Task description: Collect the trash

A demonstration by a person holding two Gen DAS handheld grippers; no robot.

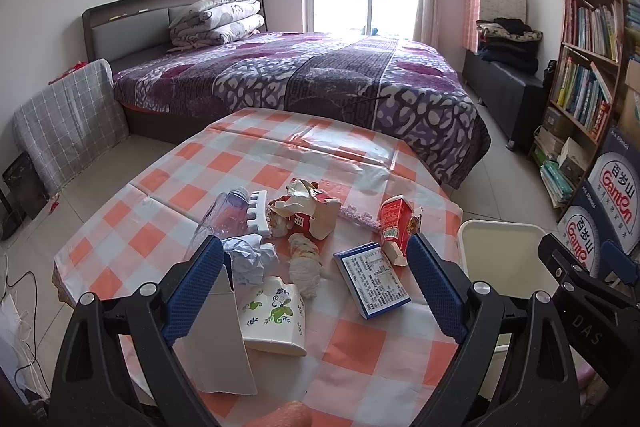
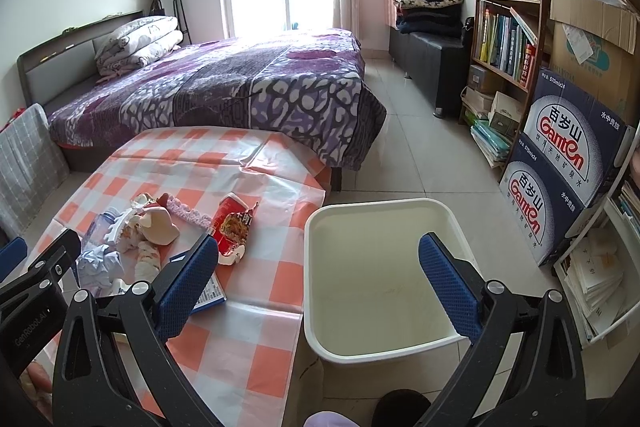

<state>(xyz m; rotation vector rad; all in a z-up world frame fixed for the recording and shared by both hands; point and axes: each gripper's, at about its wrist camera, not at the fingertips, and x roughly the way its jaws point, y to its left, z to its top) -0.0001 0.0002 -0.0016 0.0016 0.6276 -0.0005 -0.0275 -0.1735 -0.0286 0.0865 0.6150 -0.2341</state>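
Both spread wide and holding nothing, the left hand-held gripper (image 1: 314, 279) hangs over the litter on the checked bench (image 1: 356, 343) — floral paper cup (image 1: 274, 315), crumpled paper (image 1: 250, 261), red carton (image 1: 394, 223) — while the right hand-held gripper (image 2: 320, 281) hovers above the white bin (image 2: 384, 279) beside it.

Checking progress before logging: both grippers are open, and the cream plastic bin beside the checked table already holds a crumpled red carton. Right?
Not quite: the cream plastic bin is empty in the right wrist view. The crumpled red carton lies on the checked table.
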